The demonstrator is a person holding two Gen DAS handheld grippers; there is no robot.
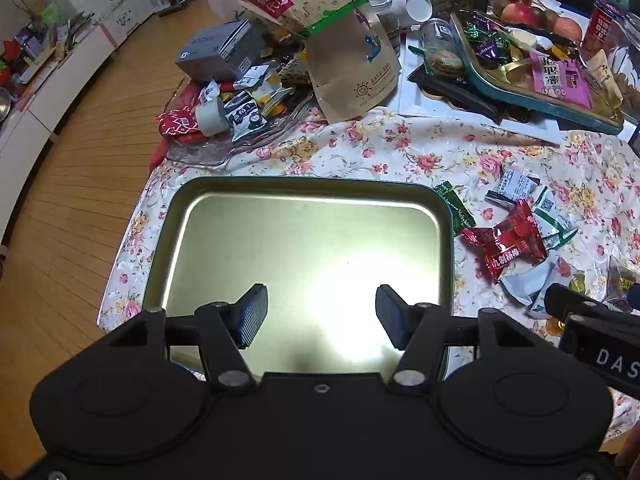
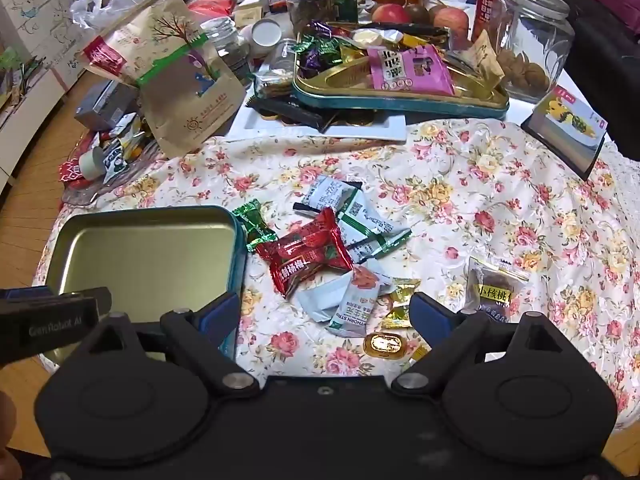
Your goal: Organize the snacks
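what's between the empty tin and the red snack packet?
In the right wrist view, a green foil candy lies against the tin's right wall, touching the red packet. No bare cloth between them.

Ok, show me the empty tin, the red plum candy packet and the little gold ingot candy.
empty tin (image 1: 312,248), left wrist view, bare metal floor.
red plum candy packet (image 2: 308,256), right wrist view, middle of wrapper.
gold ingot candy (image 2: 383,345), right wrist view, shiny top.
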